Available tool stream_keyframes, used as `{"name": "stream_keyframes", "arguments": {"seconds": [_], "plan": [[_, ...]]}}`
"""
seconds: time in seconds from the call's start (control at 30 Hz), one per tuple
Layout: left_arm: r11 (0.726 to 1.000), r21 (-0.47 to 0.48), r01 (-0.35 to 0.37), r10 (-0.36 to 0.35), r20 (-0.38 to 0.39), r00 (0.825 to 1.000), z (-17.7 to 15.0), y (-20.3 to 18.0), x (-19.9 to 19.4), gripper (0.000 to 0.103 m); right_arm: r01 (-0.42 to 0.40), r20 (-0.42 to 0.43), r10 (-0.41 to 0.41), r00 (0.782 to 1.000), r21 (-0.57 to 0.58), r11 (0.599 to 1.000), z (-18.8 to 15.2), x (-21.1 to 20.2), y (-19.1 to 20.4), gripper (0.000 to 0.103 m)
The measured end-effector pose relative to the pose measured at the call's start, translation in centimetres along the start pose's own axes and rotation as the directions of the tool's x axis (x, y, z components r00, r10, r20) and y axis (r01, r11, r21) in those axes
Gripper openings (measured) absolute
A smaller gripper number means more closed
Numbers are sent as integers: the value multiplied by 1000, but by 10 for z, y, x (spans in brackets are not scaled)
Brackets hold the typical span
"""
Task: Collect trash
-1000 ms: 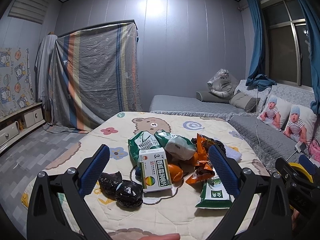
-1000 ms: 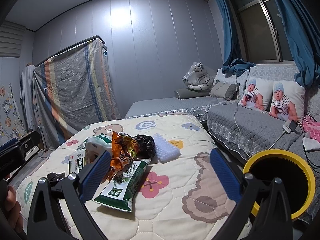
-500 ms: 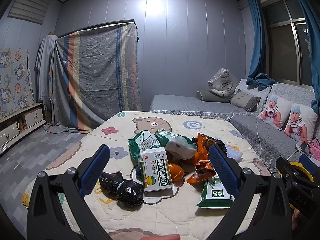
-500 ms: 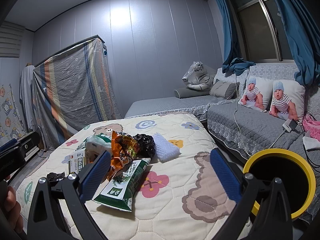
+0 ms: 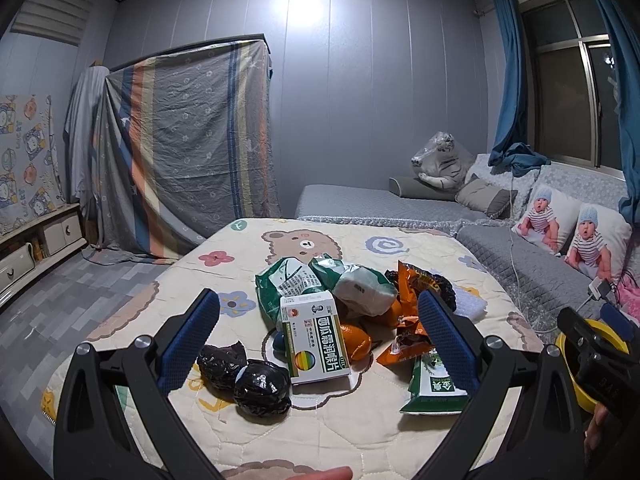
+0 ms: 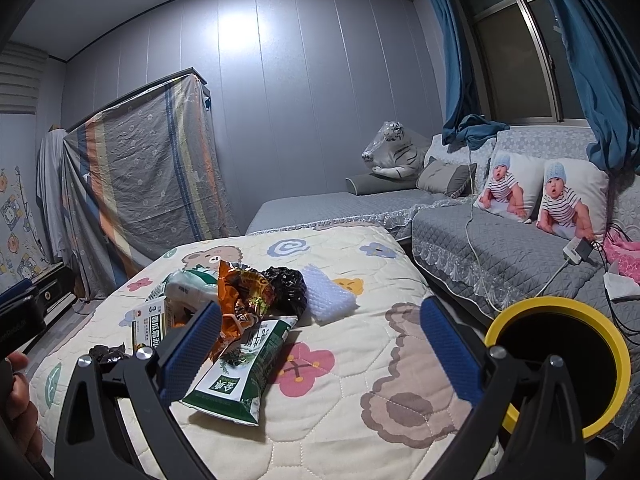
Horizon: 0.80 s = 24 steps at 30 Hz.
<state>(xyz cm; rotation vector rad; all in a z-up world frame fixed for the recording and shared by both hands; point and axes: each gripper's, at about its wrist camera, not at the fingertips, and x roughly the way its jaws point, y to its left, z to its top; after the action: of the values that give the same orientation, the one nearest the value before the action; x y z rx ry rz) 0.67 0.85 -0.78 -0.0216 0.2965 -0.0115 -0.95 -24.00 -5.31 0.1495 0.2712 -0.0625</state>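
A pile of trash lies on the quilted table (image 5: 328, 436): a white-and-green medicine box (image 5: 316, 340), crumpled black bags (image 5: 256, 380), an orange wrapper (image 5: 408, 344), a green snack packet (image 5: 434, 384) and a green-white bag (image 5: 296, 284). My left gripper (image 5: 318, 338) is open and empty, just short of the pile. My right gripper (image 6: 320, 344) is open and empty, with the green packet (image 6: 244, 368) by its left finger. The orange wrapper (image 6: 240, 300), a black bag (image 6: 288, 284) and white bubble wrap (image 6: 328, 294) lie beyond. A yellow-rimmed black bin (image 6: 560, 364) stands at the table's right edge.
A grey sofa (image 6: 500, 248) with baby-print pillows (image 6: 544, 196) and a charger cable runs along the right. A striped sheet (image 5: 188, 148) covers furniture at the back left. A low cabinet (image 5: 36, 244) stands far left. The floor (image 5: 68, 304) lies left of the table.
Both grippers have drifted only slightly; the views are almost the same. Nothing was taken hold of or moved.
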Motion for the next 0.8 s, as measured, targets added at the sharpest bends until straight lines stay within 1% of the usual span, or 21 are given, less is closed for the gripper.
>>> {"name": "stream_keyframes", "arguments": {"seconds": [0.1,0.17,0.23,0.3,0.33,0.4,0.43,0.5,0.57,0.63,0.7,0.73,0.8], "plan": [[999,38,-20,21,-21,1000,-3,9,9,95,2,-14,-2,1000,-14,1000,2,7,2,96],[998,58,-28,30,-44,999,-5,17,17,95,-17,-35,16,999,-31,999,2,11,3,96],[996,88,-33,39,-65,997,-9,26,26,95,-53,-67,49,997,-56,997,2,19,5,96],[993,121,-8,18,-84,996,-11,32,33,95,-103,-103,95,990,-78,992,5,28,7,96],[989,147,18,-3,-101,995,-13,35,36,95,-139,-125,128,984,-89,986,6,33,9,96],[981,186,62,-37,-132,991,-18,41,43,95,-180,-165,161,973,-103,978,8,41,10,96],[974,202,103,-69,-167,984,-21,46,47,95,-206,-194,184,964,-102,973,10,46,9,96],[973,180,146,-107,-214,971,-25,57,54,95,-241,-233,215,949,-92,966,10,55,11,96],[975,160,155,-112,-251,962,-30,67,60,95,-255,-272,223,936,-89,963,10,63,12,96],[978,168,125,-77,-268,960,-37,72,65,95,-281,-299,240,923,-100,955,9,70,17,96],[983,143,118,-72,-296,953,-43,78,72,95,-311,-329,262,907,-105,945,8,80,24,96],[986,123,110,-67,-307,949,-45,82,75,95,-315,-328,267,906,-104,943,8,82,25,96],[993,97,71,-38,-306,951,-48,86,80,95,-314,-311,272,910,-93,945,11,90,27,96]]}}
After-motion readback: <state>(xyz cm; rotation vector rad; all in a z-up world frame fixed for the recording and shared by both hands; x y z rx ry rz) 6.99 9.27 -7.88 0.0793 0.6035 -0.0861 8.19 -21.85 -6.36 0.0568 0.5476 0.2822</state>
